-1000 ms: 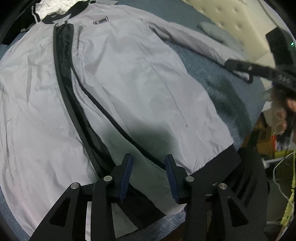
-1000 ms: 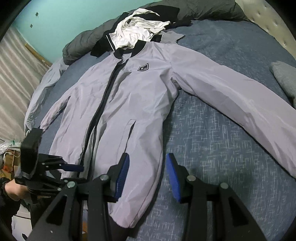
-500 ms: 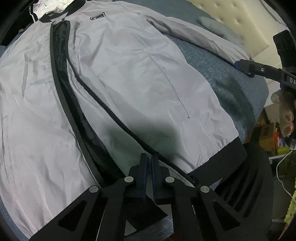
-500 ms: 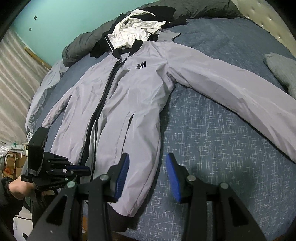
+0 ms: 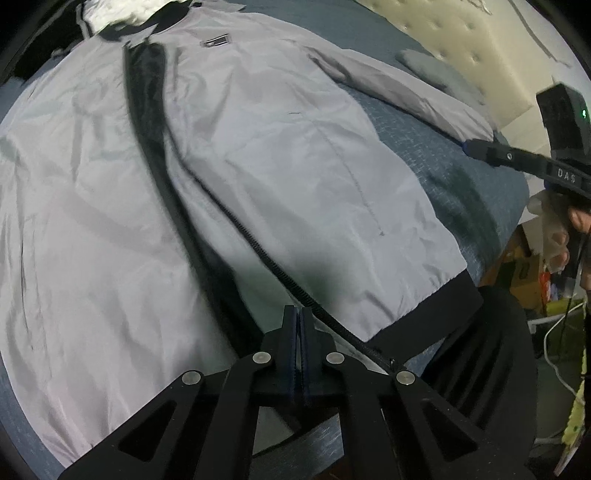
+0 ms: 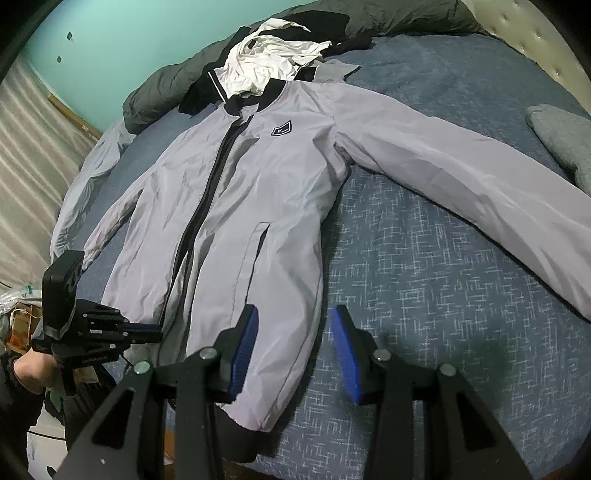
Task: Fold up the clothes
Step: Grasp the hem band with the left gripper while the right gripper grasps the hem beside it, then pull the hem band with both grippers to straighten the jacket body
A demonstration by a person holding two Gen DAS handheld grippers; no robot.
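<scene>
A light grey zip jacket (image 5: 280, 177) (image 6: 258, 206) with black collar, zip and hem lies flat, front up, on the blue bedspread (image 6: 424, 266). My left gripper (image 5: 297, 317) (image 6: 157, 328) is low at the front opening near the hem, shut on the jacket's edge beside the black zip (image 5: 258, 243). My right gripper (image 6: 291, 350) (image 5: 469, 147) hovers open above the jacket's side seam near the hem, nothing between its blue pads (image 6: 245, 343). One sleeve (image 6: 480, 184) stretches out to the right across the bed.
A white garment (image 6: 266, 62) and dark clothes (image 6: 325, 26) are piled above the collar. A grey folded item (image 6: 561, 136) lies at the right near the padded headboard (image 5: 480, 55). The bed's edge (image 5: 491, 266) drops to cluttered floor at the hem side.
My left gripper went from open to shut at the zip edge near the hem. The right gripper stayed open and drifted slightly along the jacket's side.
</scene>
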